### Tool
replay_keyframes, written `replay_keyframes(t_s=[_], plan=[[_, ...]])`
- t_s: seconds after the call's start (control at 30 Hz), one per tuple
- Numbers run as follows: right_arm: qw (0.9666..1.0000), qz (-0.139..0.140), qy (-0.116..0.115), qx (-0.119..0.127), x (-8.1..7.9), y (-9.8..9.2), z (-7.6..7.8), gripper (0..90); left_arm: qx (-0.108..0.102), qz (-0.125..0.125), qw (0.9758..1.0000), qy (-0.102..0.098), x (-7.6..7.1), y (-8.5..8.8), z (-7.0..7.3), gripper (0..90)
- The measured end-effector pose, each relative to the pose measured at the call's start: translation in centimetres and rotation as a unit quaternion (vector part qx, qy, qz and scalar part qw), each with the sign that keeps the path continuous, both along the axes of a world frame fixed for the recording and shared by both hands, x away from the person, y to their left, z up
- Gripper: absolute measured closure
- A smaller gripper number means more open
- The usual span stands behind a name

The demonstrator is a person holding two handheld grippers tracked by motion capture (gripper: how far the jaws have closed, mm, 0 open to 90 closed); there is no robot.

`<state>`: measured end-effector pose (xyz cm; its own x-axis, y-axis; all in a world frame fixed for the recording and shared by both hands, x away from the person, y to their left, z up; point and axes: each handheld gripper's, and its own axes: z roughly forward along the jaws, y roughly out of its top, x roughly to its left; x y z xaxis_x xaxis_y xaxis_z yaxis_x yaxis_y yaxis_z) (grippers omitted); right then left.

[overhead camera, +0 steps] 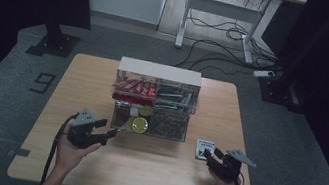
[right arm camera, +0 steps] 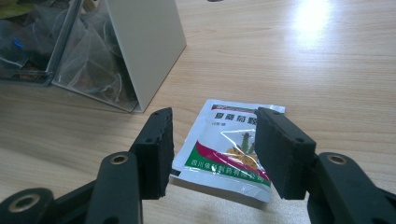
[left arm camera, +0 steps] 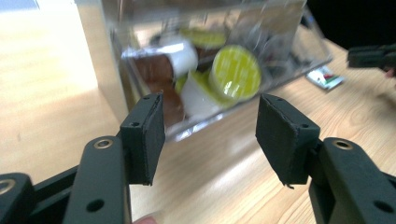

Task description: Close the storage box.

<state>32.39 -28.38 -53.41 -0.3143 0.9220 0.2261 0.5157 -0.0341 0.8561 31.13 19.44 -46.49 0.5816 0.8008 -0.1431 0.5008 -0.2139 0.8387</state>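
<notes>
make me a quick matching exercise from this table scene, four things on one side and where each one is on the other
Things:
1. packet
2. yellow-lidded cups
3. red wrappers
4. left gripper

Places:
A. upper left bin of the clear organizer
B. flat on the table, in front of the right gripper
C. lower left bin of the organizer
D. at the lower left bin's front, jaws apart

Pairs: 1-B, 2-C, 3-A, 4-D

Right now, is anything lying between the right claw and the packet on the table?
Nothing visible. The right claw sits open just short of the packet, which lies flat on bare table; the clear organizer stands off to one side, apart from it.
</notes>
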Motion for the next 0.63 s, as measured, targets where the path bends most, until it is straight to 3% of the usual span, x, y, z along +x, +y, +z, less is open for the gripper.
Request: replay_keyframes(t_s=[0.2, 0.27, 0.63], plan=[[0.9999, 0.011, -0.002, -0.001, -0.3, -0.2, -0.4, 46.0, 0.002, 0.009, 0.9996, 0.026, -0.1, 0.6, -3.0, 42.3], [0.9999, 0.012, -0.001, -0.001, -0.3, -0.2, -0.4, 45.8, 0.015, 0.008, 0.9991, 0.039, 0.0, 0.6, -3.7, 42.2], [0.9995, 0.03, -0.012, 0.0, -0.4, 0.3, -0.4, 44.1, 0.031, 0.017, 0.9987, 0.038, -0.3, 0.7, -4.9, 40.4]])
